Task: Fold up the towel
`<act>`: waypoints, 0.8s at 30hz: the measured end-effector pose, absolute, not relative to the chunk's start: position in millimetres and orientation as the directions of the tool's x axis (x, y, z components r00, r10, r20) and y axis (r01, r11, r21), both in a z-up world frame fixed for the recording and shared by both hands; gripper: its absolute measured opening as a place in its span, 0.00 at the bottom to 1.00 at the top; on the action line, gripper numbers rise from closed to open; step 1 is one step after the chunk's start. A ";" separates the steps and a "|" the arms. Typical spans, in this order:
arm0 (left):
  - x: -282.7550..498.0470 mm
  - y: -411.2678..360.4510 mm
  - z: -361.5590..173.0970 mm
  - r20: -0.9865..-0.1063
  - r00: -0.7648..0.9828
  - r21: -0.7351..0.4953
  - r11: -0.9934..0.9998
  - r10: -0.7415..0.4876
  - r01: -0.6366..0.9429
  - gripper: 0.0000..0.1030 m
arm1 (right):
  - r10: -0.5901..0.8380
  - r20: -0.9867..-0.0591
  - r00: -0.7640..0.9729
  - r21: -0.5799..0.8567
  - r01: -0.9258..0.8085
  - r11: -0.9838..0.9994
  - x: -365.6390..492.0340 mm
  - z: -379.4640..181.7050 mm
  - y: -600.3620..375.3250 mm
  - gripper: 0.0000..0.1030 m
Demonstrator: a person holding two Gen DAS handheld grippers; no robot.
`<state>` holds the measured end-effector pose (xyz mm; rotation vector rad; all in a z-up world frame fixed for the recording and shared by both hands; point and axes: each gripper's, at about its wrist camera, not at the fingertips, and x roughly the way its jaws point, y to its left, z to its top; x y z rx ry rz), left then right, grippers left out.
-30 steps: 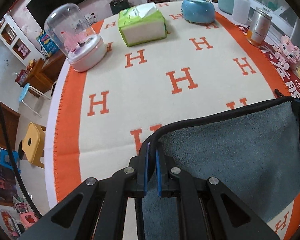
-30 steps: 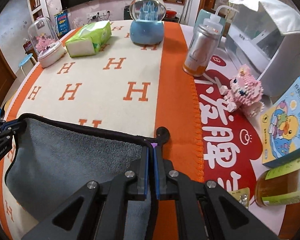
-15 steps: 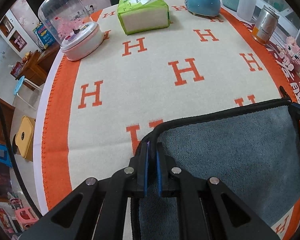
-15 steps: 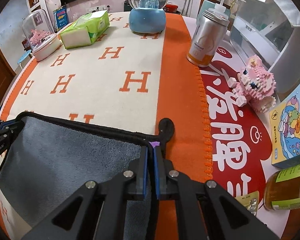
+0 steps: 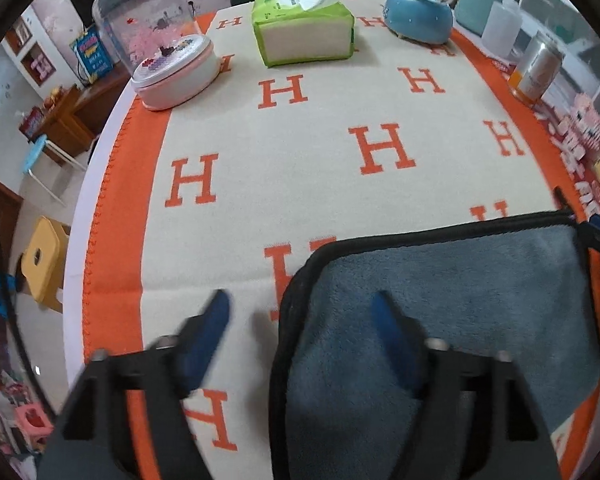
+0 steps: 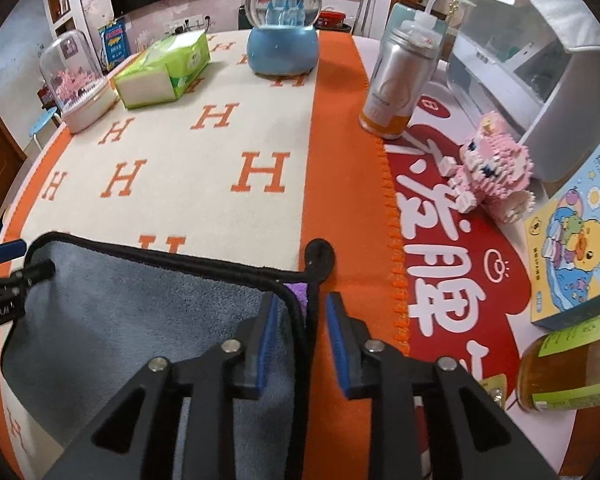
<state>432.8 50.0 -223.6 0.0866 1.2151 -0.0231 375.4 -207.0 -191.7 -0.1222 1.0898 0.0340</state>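
On the near part of the orange-and-cream tablecloth [image 6: 228, 148] lies the grey towel [image 5: 452, 304], black-edged, doubled over itself with its far hem running straight across. Could spring back or slide if a finger drags on the pile during withdrawal: upper layer loose now, nothing pinning it. Could also catch on the small black hanging loop [image 6: 319, 256] poking out at the right corner.

Left gripper [image 5: 302, 328] spread wide, straddling the towel's left edge, one blue pad [image 5: 212, 324] over bare cloth, the other above the grey pile; holding nothing, and blurred, so contact with the fabric hard to judge. Right gripper [image 6: 300, 316] parted only a little, black hem passing between the pads without being pinched, apparently just let go.

Further out, well clear of the towel: green tissue pack [image 5: 304, 28], blue snow globe [image 6: 284, 28], domed pink ornament [image 5: 160, 40], silver can [image 6: 400, 84].
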 end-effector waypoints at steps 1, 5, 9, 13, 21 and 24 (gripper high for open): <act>431.2 49.9 -221.2 -0.937 0.349 0.052 0.997 0.028 0.061 0.77 | -0.036 -0.883 0.467 -0.085 -0.083 0.993 373.5 -187.5 -207.4 0.34; 425.2 46.2 -208.0 -0.934 0.353 0.069 0.996 0.044 0.059 0.77 | -0.026 -0.876 0.481 -0.072 -0.078 0.994 365.6 -170.8 -207.9 0.37; 413.1 42.5 -187.9 -0.924 0.379 0.068 0.996 0.039 0.062 0.77 | -0.006 -0.869 0.494 -0.051 -0.077 0.996 353.7 -152.2 -206.9 0.37; 395.9 39.3 -163.7 -0.913 0.408 0.059 0.996 0.024 0.073 0.77 | -0.001 -0.863 0.505 -0.052 -0.087 0.995 338.4 -133.3 -202.3 0.37; 341.1 33.1 -105.9 -0.889 0.457 0.002 0.995 -0.044 0.099 0.77 | 0.046 -0.854 0.519 -0.013 -0.109 0.994 289.2 -94.0 -192.5 0.37; 312.7 28.8 -86.0 -0.879 0.470 -0.034 0.993 -0.085 0.115 0.78 | 0.068 -0.850 0.522 0.008 -0.116 0.993 266.0 -81.3 -190.4 0.37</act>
